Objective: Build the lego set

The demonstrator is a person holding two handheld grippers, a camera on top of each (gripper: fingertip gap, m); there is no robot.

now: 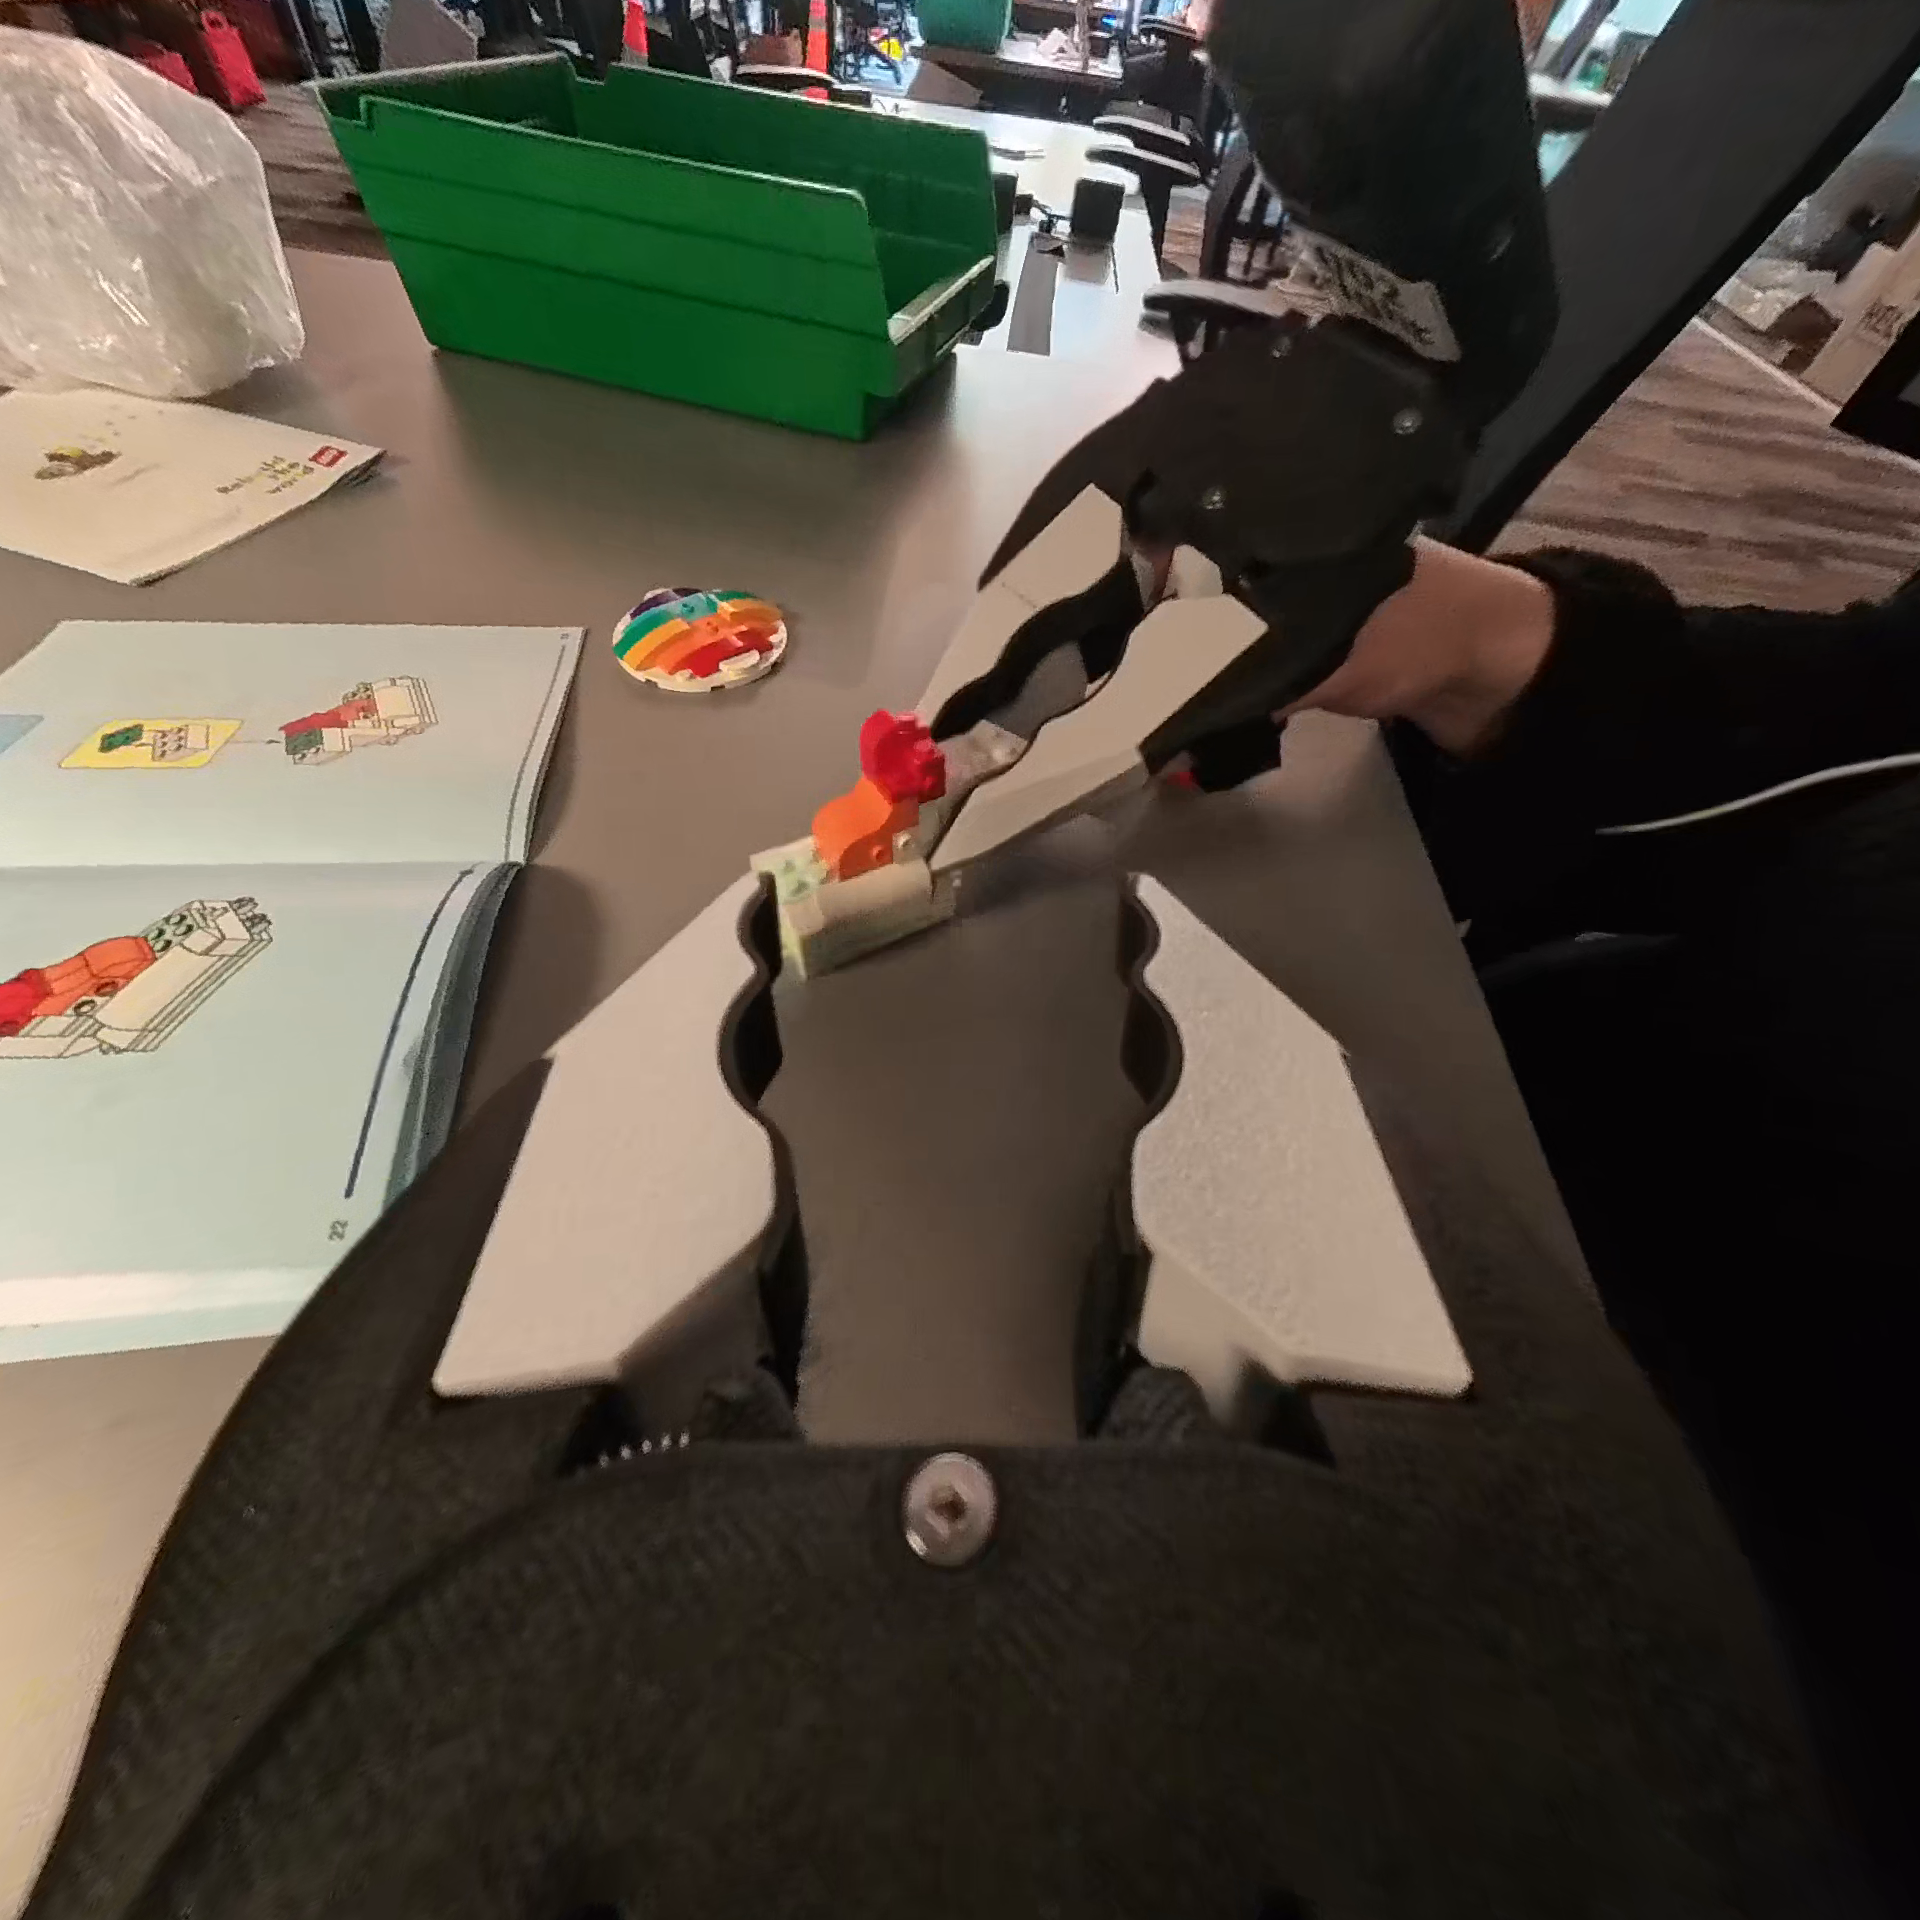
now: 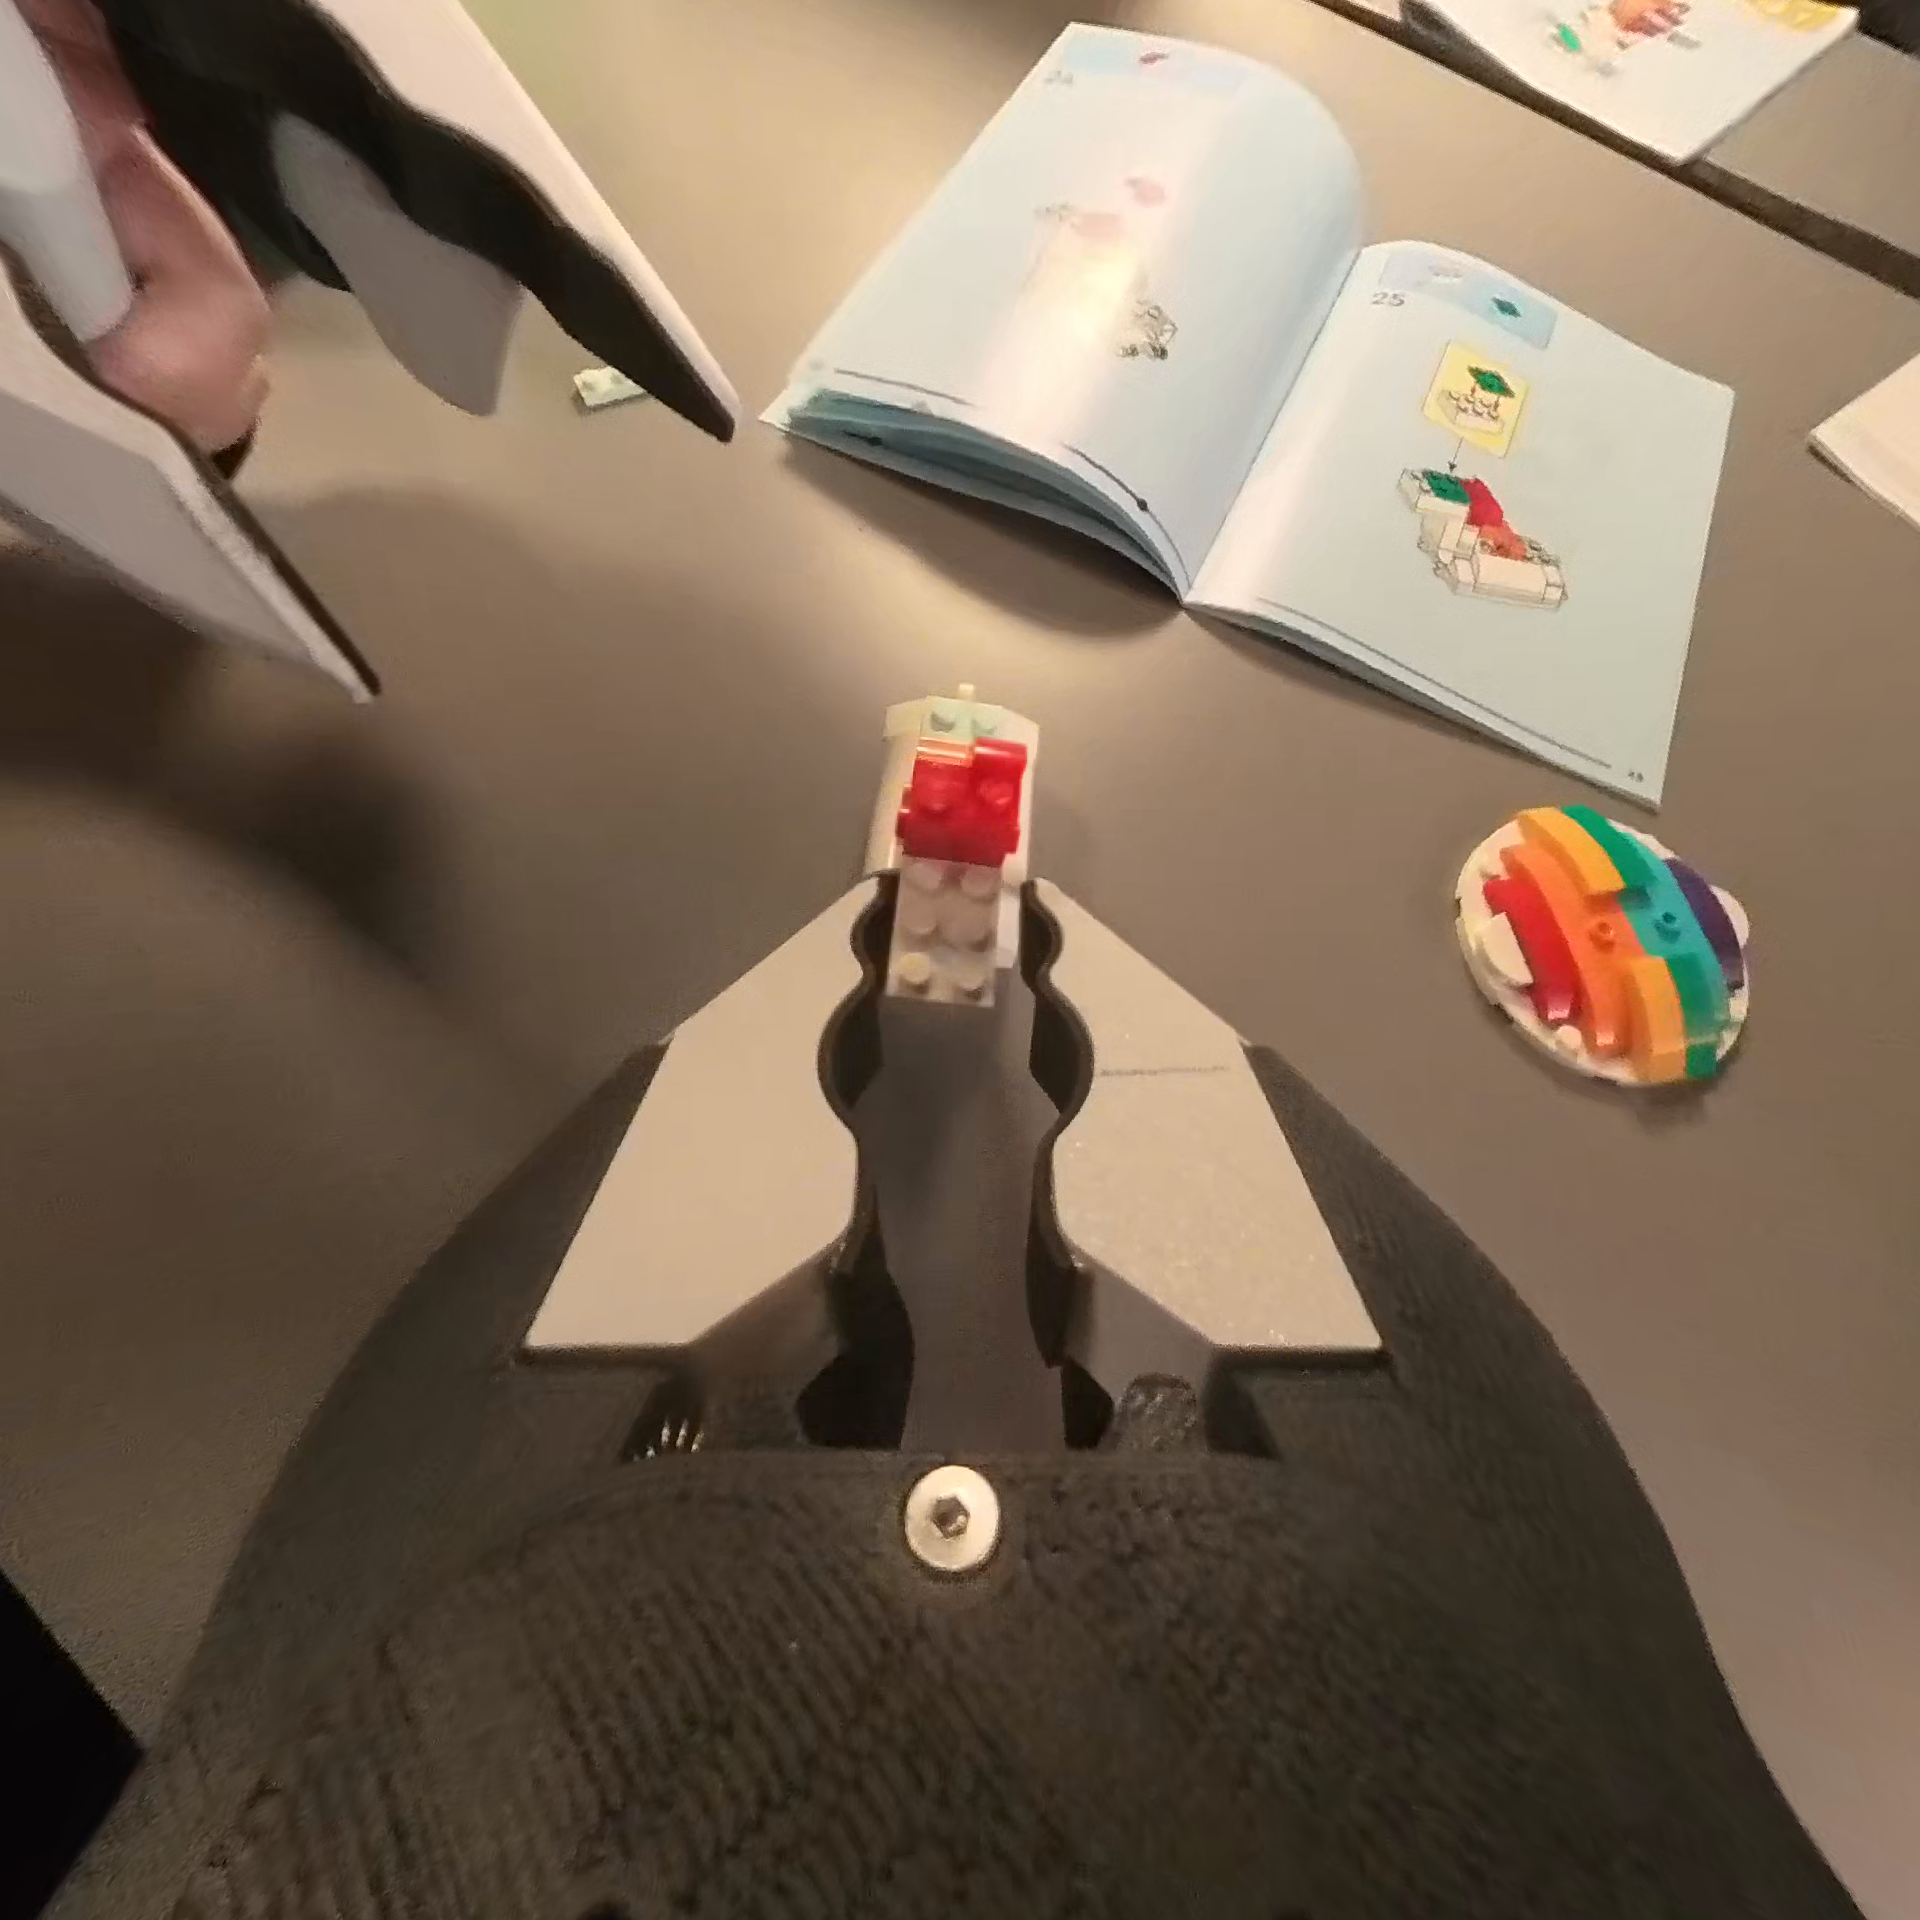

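A: Right claw (image 2: 951,894)? We saw it clamped on the white end of the lego build (image 2: 956,821), red and orange bricks on top, held low over the table (image 2: 520,831).

B: Left claw (image 1: 945,904) stood spread wide, its left tip touching the build. Rainbow disc (image 2: 1605,945) lay at three o'clock of the build, open booklet (image 2: 1299,416) at one o'clock, green bin (image 1: 665,239) far behind.

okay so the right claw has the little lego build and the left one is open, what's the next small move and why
Probably bring the open left claw over to the small pale plate lying loose on the table and pick it up. The right claw is shut on the white, orange and red lego build, holding it steady, and the open instruction booklet shows another piece going on top. Whether that plate is the right piece can't be told.
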